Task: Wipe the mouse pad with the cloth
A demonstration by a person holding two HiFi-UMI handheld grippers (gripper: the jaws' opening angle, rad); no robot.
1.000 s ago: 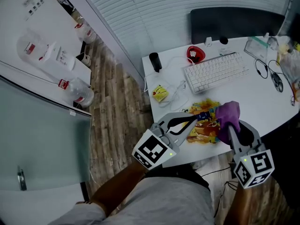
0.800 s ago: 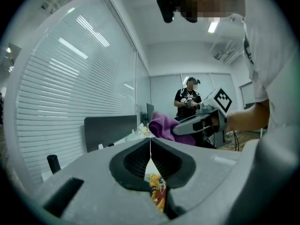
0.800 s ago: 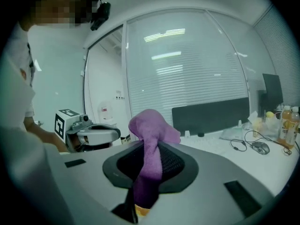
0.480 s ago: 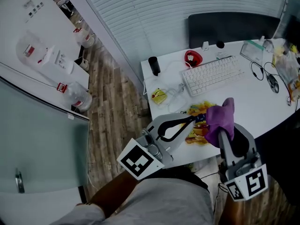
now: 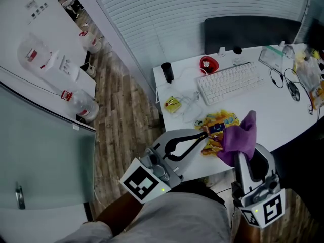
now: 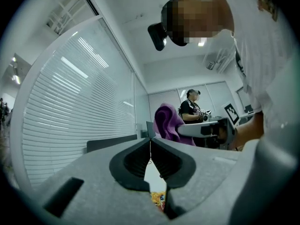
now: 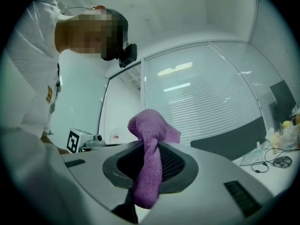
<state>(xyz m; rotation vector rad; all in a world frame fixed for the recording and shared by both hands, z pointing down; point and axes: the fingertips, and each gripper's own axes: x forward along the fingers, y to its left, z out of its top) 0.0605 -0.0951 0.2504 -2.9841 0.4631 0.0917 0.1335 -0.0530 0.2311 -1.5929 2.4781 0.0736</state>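
Right gripper (image 7: 149,161) fingers (image 7: 177,165) clenched on purple cloth (image 7: 152,125); left gripper (image 6: 150,149) fingers (image 6: 133,161) together, empty.

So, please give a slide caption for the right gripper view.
Right gripper shut on purple cloth, window blinds behind.

Below me, a white desk (image 5: 283,116) carries a white keyboard (image 5: 230,82) set at a slant. Behind the keyboard's left end lies a red rounded object (image 5: 208,63), and farther left a black cylinder (image 5: 167,71) stands upright. A white cable (image 5: 191,101) loops past a small yellow item (image 5: 172,104) near the desk's left edge. On my right, a clear plastic box (image 5: 273,54) and a black earphone cord (image 5: 277,77) lie beyond the keyboard. A dark chair back (image 5: 250,30) rises behind the desk, before white window blinds (image 5: 167,9). To my left, the wood-plank floor (image 5: 119,120) holds a clear jug (image 5: 83,103).
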